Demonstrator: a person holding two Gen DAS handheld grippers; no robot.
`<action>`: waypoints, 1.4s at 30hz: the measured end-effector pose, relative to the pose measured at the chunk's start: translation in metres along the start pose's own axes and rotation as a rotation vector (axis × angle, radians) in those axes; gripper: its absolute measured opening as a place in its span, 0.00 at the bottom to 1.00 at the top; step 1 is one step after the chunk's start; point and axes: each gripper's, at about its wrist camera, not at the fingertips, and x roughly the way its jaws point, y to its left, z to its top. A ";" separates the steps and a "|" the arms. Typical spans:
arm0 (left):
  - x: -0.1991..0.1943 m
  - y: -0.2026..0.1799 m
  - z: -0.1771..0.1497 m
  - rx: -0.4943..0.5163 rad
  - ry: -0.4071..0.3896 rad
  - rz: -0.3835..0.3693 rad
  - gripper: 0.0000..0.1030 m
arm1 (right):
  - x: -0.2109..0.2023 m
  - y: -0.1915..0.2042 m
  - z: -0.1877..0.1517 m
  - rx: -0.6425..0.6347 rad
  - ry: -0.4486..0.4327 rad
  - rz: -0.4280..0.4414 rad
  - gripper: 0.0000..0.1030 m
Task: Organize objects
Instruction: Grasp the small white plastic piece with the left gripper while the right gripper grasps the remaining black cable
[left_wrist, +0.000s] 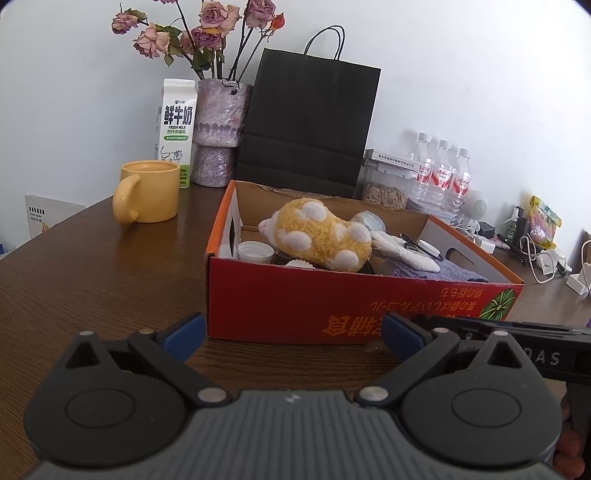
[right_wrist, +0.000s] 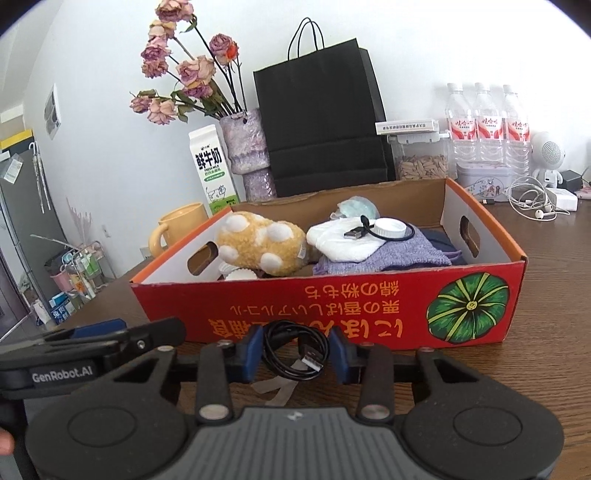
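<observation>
Black cable (right_wrist: 295, 350) coiled between right gripper's (right_wrist: 297, 356) narrowed pads – grip unconfirmed; box (right_wrist: 332, 306) just ahead. Left gripper (left_wrist: 293, 338) wide, empty.

A lived-in home room. On a dark wooden desk (left_wrist: 92, 266) against a white wall stand dried roses in a vase (left_wrist: 218, 129), a milk carton (left_wrist: 176, 129), a yellow mug (left_wrist: 147, 192), water bottles (right_wrist: 487, 129) and tangled earphones (right_wrist: 532, 201). At the left edge of the right wrist view, a rack of household bottles (right_wrist: 74, 284) sits on the floor.
</observation>
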 end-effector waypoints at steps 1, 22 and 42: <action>0.001 0.000 0.000 0.001 0.002 0.002 1.00 | -0.004 -0.001 0.001 0.005 -0.016 0.004 0.37; 0.043 -0.087 -0.012 0.226 0.184 -0.096 0.80 | -0.058 -0.057 -0.010 0.075 -0.133 -0.091 0.37; 0.031 -0.087 -0.010 0.150 0.138 -0.118 0.06 | -0.053 -0.047 -0.013 0.023 -0.123 -0.106 0.36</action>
